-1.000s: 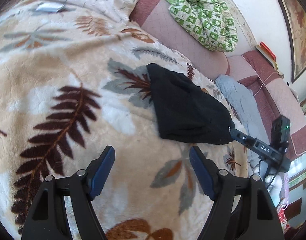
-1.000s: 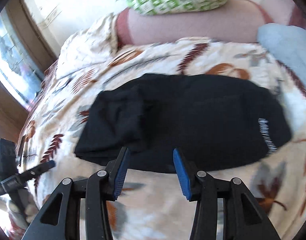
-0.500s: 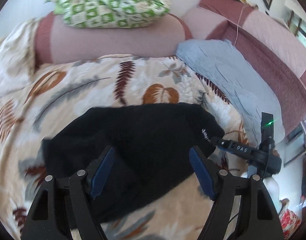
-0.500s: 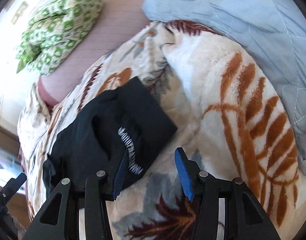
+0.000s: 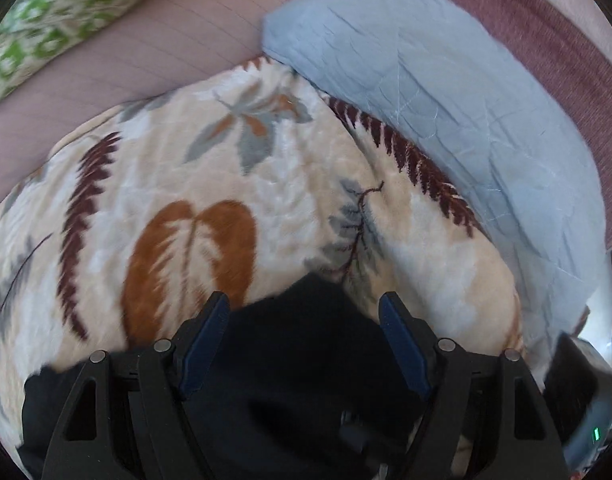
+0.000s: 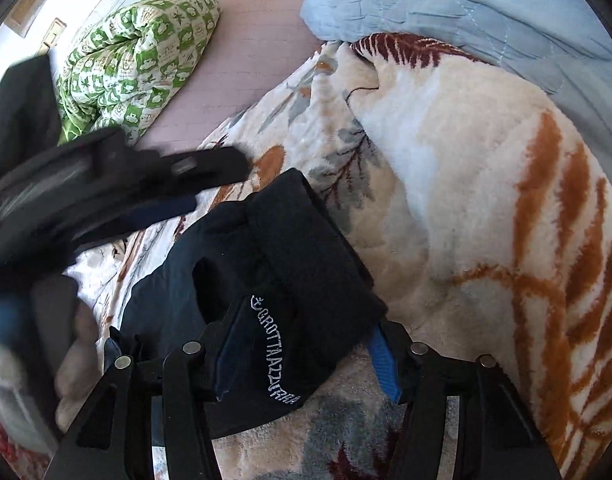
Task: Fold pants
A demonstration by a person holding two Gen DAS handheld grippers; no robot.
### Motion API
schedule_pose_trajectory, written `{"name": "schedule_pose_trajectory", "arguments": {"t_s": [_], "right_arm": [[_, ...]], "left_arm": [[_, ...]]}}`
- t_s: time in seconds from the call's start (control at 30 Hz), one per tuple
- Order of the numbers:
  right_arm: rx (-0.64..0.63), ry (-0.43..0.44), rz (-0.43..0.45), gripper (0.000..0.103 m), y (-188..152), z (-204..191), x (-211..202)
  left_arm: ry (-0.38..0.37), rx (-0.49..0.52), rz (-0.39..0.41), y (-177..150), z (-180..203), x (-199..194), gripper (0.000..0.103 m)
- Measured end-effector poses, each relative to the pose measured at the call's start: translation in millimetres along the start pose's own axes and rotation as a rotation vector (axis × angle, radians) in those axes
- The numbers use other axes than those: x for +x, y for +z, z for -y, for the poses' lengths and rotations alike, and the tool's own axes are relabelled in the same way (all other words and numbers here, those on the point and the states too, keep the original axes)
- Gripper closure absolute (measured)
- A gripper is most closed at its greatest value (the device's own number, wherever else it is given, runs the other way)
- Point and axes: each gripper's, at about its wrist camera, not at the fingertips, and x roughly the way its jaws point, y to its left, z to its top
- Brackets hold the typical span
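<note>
A home bedroom: a leaf-print fleece blanket, blue quilt and green-checked bedding

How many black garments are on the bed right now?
1. The folded black pants lie on the leaf-print blanket, with the right gripper at their near corner. More could be hidden outside both views.

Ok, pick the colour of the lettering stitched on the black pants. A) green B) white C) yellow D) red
B: in the right wrist view the black pants carry white lettering running along the folded edge that lies between the fingers of the right gripper.
</note>
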Motion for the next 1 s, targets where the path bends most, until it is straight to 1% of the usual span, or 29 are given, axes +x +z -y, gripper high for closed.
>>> {"name": "schedule_pose_trajectory", "arguments": {"t_s": [0.07, 0.13, 0.17, 0.2, 0.23, 0.27, 0.3, 0.4, 0.47, 0.6, 0.7, 0.77, 0.87, 1.0], "right_arm": [[0.009, 0.01, -0.004, 0.041, 1, 0, 1], [0.008, 0.013, -0.006, 0.043, 3, 0, 3], [0.008, 0.008, -0.004, 0.049, 4, 0, 4], [0.009, 0.003, -0.005, 0.058, 4, 0, 5], [0.011, -0.002, -0.011, 0.063, 6, 0, 8], [0.021, -0.001, -0.013, 0.07, 7, 1, 9], [0.035, 0.017, -0.014, 0.076, 9, 3, 9], [0.034, 0.06, -0.007, 0.081, 14, 1, 4], [0.004, 0.08, 0.011, 0.083, 14, -6, -2], [-0.102, 0.151, 0.052, 0.084, 11, -34, -17], [-0.164, 0.219, 0.055, 0.084, 1, -56, -28], [-0.215, 0.249, 0.049, 0.084, -7, -77, -31], [-0.299, 0.259, 0.029, 0.084, -20, -108, -28], [-0.362, 0.279, -0.028, 0.084, -38, -142, -19]], "left_arm": [[0.001, 0.022, -0.033, 7, 6, 18, 0.027], [-0.023, 0.035, -0.074, 11, 11, 32, 0.027], [-0.04, 0.048, -0.099, 10, 15, 37, 0.03], [-0.039, 0.07, -0.11, 9, 19, 40, 0.038], [-0.011, 0.104, -0.113, 6, 24, 42, 0.074], [0.009, 0.139, -0.123, 3, 28, 42, 0.095], [-0.008, 0.149, -0.132, 0, 29, 41, 0.095], [-0.016, 0.158, -0.092, -7, 29, 23, 0.095], [-0.042, 0.133, -0.058, -10, 24, 4, 0.095], [-0.098, 0.089, 0.008, -20, 13, -38, 0.095], [-0.144, 0.051, 0.052, -35, 0, -71, 0.095], [-0.164, 0.016, 0.076, -46, -14, -90, 0.095], [-0.167, -0.039, 0.116, -62, -38, -119, 0.096], [-0.178, -0.151, 0.182, -88, -85, -155, 0.097]]}}
